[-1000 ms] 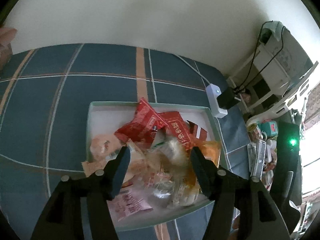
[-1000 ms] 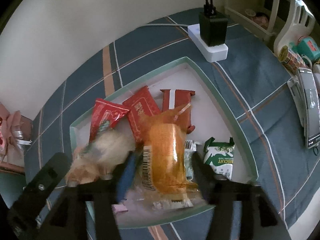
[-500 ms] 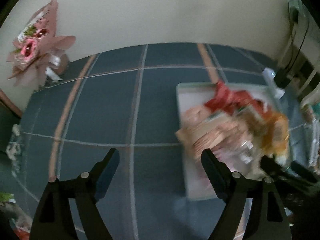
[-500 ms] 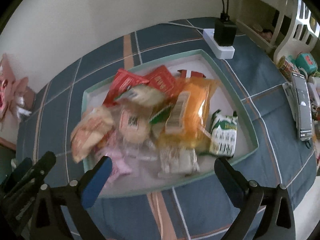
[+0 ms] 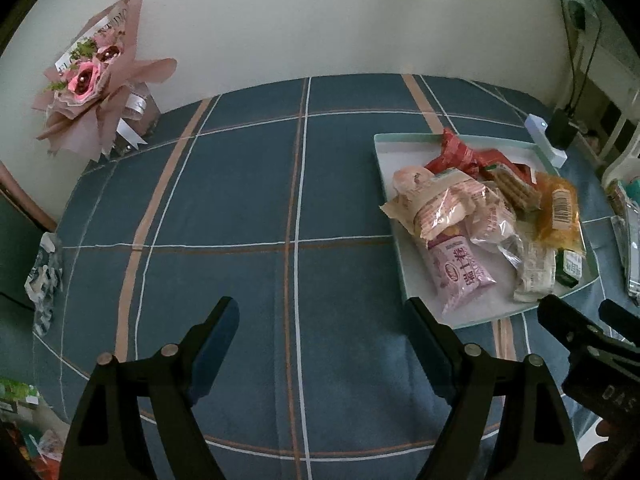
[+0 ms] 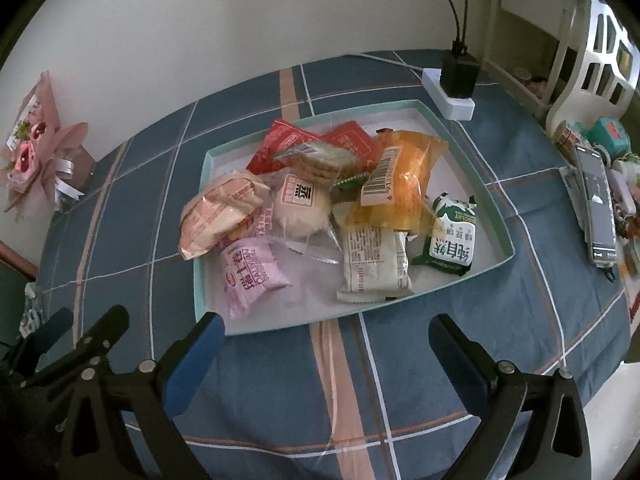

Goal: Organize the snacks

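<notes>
- The bouquet (image 5: 92,80) leans against the wall at the far left of the tabletop (image 5: 248,200), well apart from everything the task concerns.
- The left tongs (image 5: 320,340) hover over bare plaid cloth with jaws wide apart and nothing between them. The snacks lie ahead and to their right.
- The tray (image 6: 452,128) sits right of the tabletop's middle, its long axis running left to right in the right wrist view. All snacks that can be seen are inside it, heaped toward its left and centre. The heap overlaps so much that I cannot tell how many packets it holds.
- At the tray's left end, the peach bread bag (image 6: 218,216) overhangs the rim. Just in front of it, the pink packet (image 6: 250,272) lies flat near the near rim, its long axis pointing roughly toward the right tongs.
- The right tongs (image 6: 326,342) are also spread open and empty, hovering just short of the tray's near rim and facing it squarely. I judge them the nearer of the 2, so the next pick likely falls to this side.
- Further right, the white packet (image 6: 374,264) and the green biscuit pack (image 6: 452,236) lie singly near the front, easier to grip than the pile behind.
- The orange bag (image 6: 404,176) rests on top, tilted toward the far right corner.
- The power strip (image 6: 448,96) sits just beyond the tray.
</notes>
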Tool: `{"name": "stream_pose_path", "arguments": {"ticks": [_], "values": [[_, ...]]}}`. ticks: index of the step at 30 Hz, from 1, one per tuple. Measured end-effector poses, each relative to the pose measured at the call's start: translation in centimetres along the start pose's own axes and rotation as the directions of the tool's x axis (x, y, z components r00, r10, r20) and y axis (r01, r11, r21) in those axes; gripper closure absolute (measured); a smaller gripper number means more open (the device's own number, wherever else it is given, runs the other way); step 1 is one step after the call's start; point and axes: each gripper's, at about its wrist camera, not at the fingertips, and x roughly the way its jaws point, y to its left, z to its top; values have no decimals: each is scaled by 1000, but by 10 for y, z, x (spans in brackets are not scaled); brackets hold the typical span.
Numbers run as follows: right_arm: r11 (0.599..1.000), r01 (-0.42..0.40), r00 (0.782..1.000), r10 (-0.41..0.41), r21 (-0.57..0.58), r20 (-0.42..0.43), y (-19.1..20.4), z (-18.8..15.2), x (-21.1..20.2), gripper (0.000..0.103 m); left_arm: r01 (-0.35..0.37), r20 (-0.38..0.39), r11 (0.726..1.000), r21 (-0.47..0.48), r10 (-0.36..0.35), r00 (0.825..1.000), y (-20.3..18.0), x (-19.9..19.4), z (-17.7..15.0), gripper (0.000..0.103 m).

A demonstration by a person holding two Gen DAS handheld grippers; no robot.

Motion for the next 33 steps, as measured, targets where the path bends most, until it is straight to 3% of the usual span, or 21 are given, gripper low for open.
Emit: {"name": "stream_pose_path", "arguments": {"ticks": [33], "values": [[999,23,1000,-23,-44,0,10,4,3,0,-31,-35,998,-52,29,999,12,6,4,19]]}}
